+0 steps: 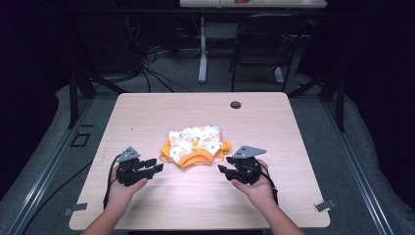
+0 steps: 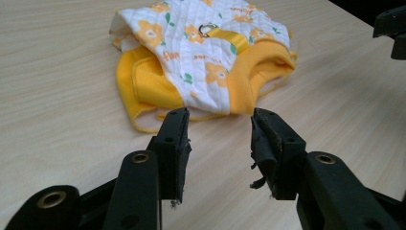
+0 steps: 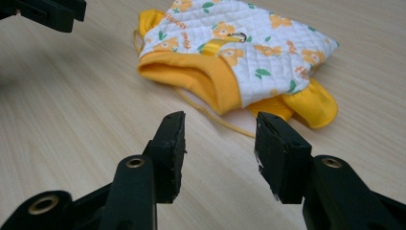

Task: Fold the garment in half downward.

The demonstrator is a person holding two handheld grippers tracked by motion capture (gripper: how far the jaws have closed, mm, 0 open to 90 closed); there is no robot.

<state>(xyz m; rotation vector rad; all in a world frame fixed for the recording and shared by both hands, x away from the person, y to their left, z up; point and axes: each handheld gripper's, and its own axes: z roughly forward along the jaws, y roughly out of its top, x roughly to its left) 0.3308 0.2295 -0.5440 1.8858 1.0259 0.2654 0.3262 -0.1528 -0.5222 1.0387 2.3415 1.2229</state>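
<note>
A small folded garment [image 1: 196, 145], white quilted cloth with orange flowers and yellow trim, lies in the middle of the wooden table [image 1: 147, 112]. It carries a yellow strap with a metal ring [image 2: 207, 29]. My left gripper [image 1: 150, 166] is at its left, a short way off, jaws open and empty. My right gripper [image 1: 223, 171] is at its right, also open with nothing between the jaws. In the left gripper view the garment [image 2: 201, 57] lies just beyond my left gripper [image 2: 219, 129]. In the right gripper view the garment [image 3: 239, 57] lies beyond my right gripper [image 3: 220, 132].
A round cable hole [image 1: 236, 105] sits near the table's far edge. Behind the table stand a black chair [image 1: 262, 44] and a white table leg [image 1: 202, 49], with cables on the floor. Metal clips [image 1: 324, 205] hold the table's near corners.
</note>
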